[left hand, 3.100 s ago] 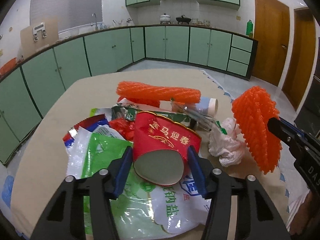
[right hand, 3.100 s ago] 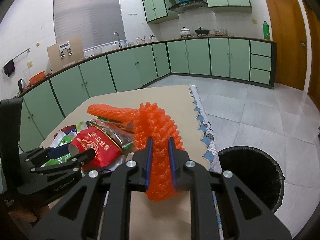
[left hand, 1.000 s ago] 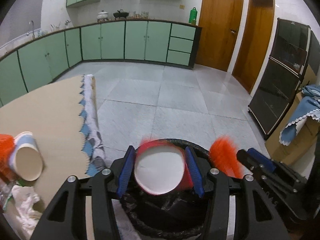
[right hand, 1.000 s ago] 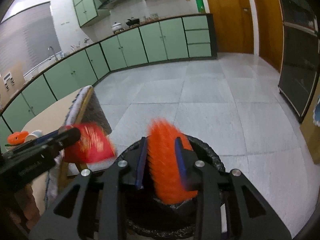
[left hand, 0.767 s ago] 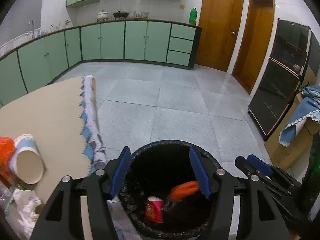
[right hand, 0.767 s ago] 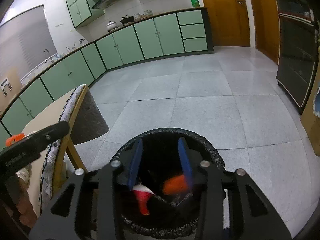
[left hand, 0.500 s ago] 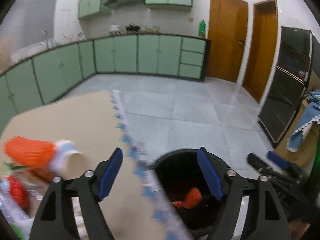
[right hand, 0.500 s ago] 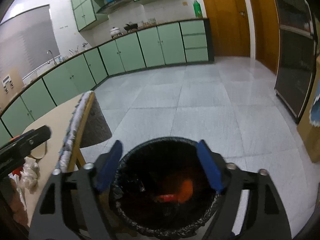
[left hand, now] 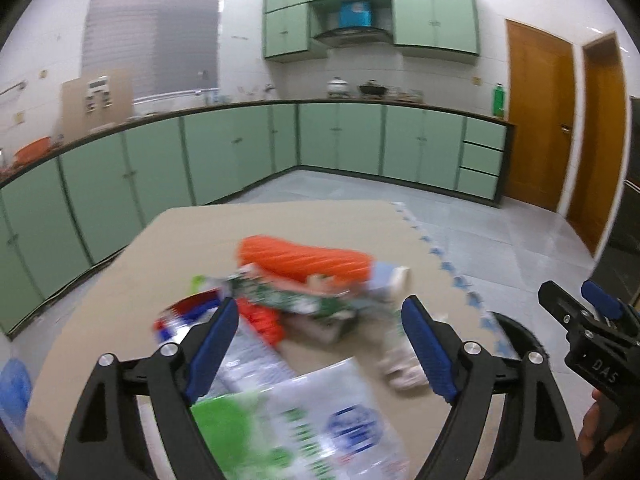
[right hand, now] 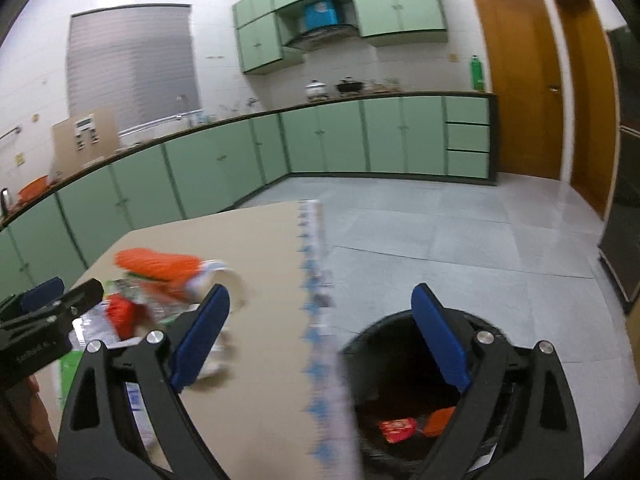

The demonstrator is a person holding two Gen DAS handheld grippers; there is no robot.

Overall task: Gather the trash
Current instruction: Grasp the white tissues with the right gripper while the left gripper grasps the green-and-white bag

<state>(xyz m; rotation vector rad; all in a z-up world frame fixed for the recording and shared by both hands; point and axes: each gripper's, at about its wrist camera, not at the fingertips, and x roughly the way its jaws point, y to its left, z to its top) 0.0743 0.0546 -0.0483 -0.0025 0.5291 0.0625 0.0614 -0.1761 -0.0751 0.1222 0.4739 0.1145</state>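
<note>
My left gripper is open and empty above the trash pile on the tan table. The blurred pile holds an orange foam net, a paper cup on its side, a green snack wrapper, a white and green plastic bag and crumpled tissue. My right gripper hangs over the table's edge and the black bin, its jaws opening with nothing between them. Inside the bin lie a red paper cup and another orange net.
The bin stands on the tiled floor right of the table's blue-trimmed edge. Green cabinets line the far walls. Wooden doors are at the right. A hand holds the right gripper.
Both grippers opened over the bin and dropped the red cup and the orange net into it. Both then swung left and up, back toward the table and its pile.
</note>
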